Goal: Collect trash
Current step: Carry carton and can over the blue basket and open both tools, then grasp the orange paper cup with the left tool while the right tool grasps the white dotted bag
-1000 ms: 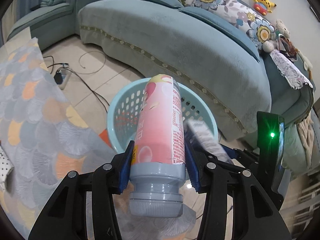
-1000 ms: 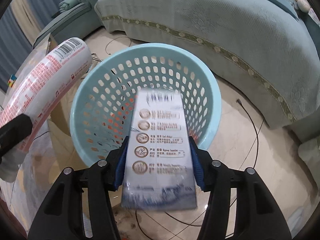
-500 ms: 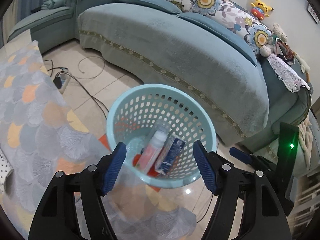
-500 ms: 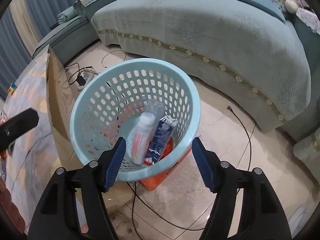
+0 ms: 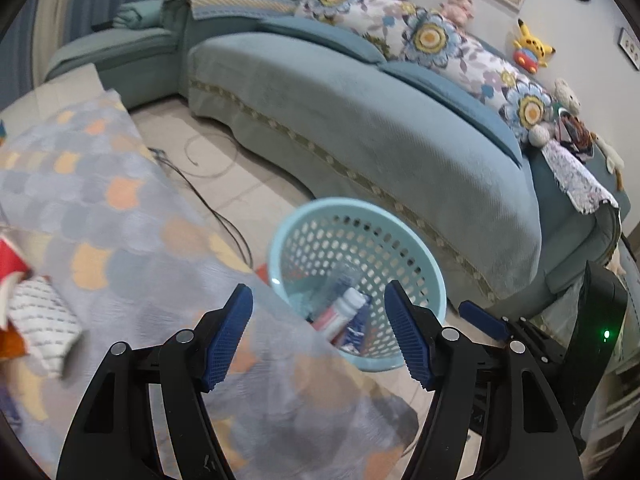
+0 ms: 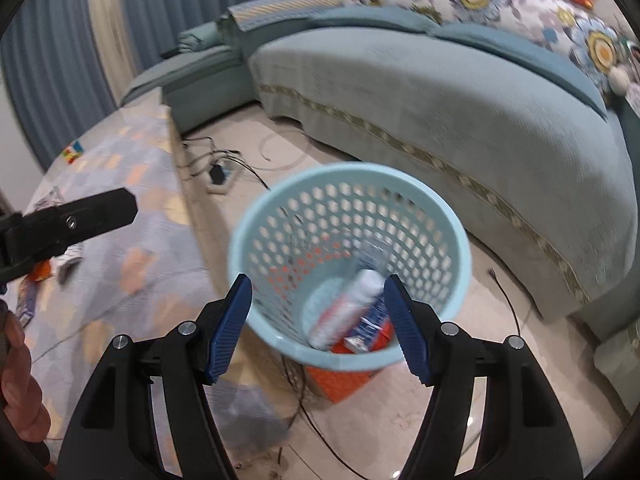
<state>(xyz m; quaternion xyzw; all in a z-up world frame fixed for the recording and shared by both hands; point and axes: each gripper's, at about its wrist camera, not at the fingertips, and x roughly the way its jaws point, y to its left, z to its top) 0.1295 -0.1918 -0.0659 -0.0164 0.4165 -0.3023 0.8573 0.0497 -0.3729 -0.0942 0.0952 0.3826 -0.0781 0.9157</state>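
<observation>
Both my grippers, left (image 5: 318, 336) and right (image 6: 318, 330), have pulled back, jaws apart and empty (bottle (image 6: 346, 308) and carton (image 6: 370, 326) lie inside the basket (image 6: 256, 232))

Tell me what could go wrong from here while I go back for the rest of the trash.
Cables trail across the floor right beside the blue basket, so a foot might snag one and tip it. The remaining wrappers lie flat on the patterned table cover; the open left gripper could pinch cloth with them.
</observation>
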